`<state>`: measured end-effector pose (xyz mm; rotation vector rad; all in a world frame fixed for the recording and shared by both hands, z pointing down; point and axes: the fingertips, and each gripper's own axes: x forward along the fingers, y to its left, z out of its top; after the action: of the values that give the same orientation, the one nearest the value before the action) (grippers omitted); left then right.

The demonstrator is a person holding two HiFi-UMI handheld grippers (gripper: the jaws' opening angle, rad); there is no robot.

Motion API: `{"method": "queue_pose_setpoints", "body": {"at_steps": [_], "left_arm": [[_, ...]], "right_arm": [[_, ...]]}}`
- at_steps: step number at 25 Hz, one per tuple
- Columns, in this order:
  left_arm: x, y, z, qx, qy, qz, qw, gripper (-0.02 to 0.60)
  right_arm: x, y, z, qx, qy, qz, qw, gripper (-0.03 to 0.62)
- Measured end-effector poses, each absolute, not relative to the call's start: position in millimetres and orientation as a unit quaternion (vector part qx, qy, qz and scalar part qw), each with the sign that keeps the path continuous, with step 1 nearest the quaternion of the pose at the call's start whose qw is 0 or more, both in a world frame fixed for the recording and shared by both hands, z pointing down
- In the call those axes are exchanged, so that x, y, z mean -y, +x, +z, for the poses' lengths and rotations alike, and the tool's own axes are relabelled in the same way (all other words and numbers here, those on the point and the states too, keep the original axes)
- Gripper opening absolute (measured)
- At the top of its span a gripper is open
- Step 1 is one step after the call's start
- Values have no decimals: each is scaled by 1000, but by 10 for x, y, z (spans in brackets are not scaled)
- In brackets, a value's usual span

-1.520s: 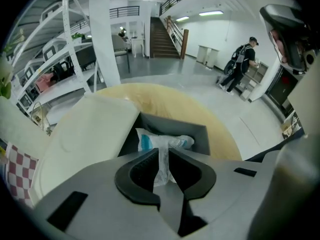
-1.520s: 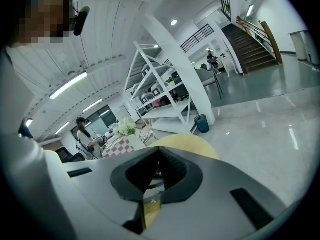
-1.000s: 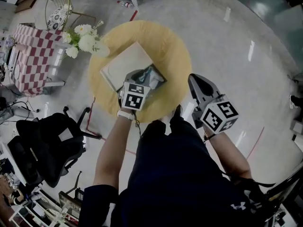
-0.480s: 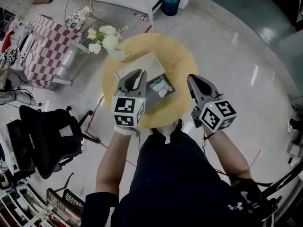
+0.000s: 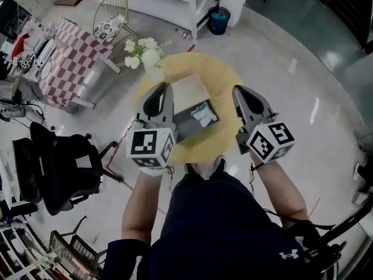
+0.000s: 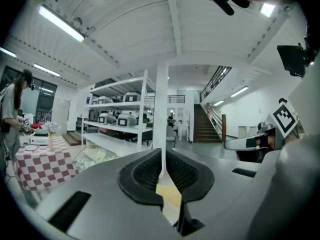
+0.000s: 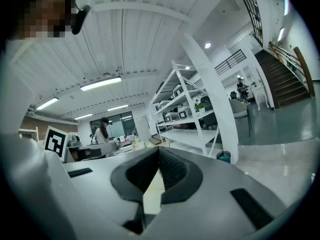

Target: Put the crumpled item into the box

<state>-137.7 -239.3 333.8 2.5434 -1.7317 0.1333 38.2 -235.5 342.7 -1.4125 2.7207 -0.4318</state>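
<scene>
The crumpled item lies inside the dark box on the round yellow table, so the task looks done and neither tool has anything to carry. The 2 grippers flank the box, held clear of it and pointing out at the room (their own views show shelving and ceiling, not the table). The left gripper has its jaws pressed together on nothing, and the right gripper is likewise closed and empty.

My head view looks steeply down on the round table; both gripper views sit close behind their jaws, facing level, sharing the white shelving.
</scene>
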Motion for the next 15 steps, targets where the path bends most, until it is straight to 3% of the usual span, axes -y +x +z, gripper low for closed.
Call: {"method": "queue_pose_setpoints", "body": {"at_steps": [15], "left_arm": [[2086, -1318, 2769, 556, 831, -18, -17, 17]], "right_arm": [[2111, 340, 2753, -883, -465, -20, 60, 2]]}}
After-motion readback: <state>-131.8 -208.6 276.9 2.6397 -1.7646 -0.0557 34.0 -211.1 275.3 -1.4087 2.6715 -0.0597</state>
